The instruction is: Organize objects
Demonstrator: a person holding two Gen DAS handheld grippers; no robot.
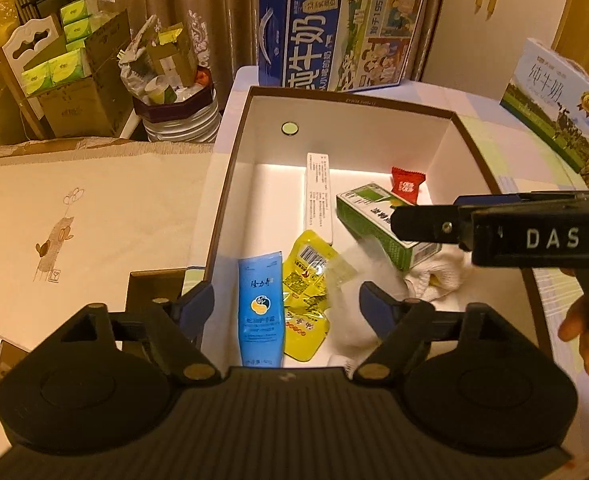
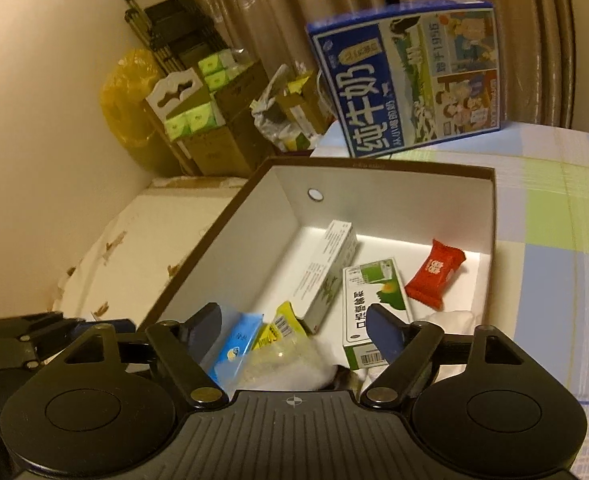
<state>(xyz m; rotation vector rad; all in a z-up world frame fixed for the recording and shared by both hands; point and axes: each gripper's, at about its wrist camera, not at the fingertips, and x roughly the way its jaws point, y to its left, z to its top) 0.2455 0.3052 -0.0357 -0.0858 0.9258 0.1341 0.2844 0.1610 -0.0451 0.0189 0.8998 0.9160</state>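
An open white box with a brown rim (image 1: pixel 227 168) (image 2: pixel 210 236) stands on the table. Inside lie a blue tube (image 1: pixel 260 308) (image 2: pixel 236 346), a yellow sachet (image 1: pixel 308 288), a long white carton (image 1: pixel 317 192) (image 2: pixel 328 268), a green-and-white carton (image 1: pixel 374 220) (image 2: pixel 370 300), a red sweet (image 1: pixel 406 185) (image 2: pixel 434 274), a white cloth (image 1: pixel 438 276) and a blurred clear packet (image 2: pixel 282 360). My left gripper (image 1: pixel 286 300) hangs open above the tube and sachet, holding nothing. My right gripper (image 2: pixel 292 324) is open over the box's near end, its pads touching nothing.
Two milk cartons stand behind and beside the box, a blue one (image 1: pixel 334 36) and a pale one (image 1: pixel 554 100). Left of the table are a cream cloth-covered surface (image 1: pixel 86 216), cardboard boxes with green tissue packs (image 1: pixel 74 68) and a full bin (image 1: pixel 174 92).
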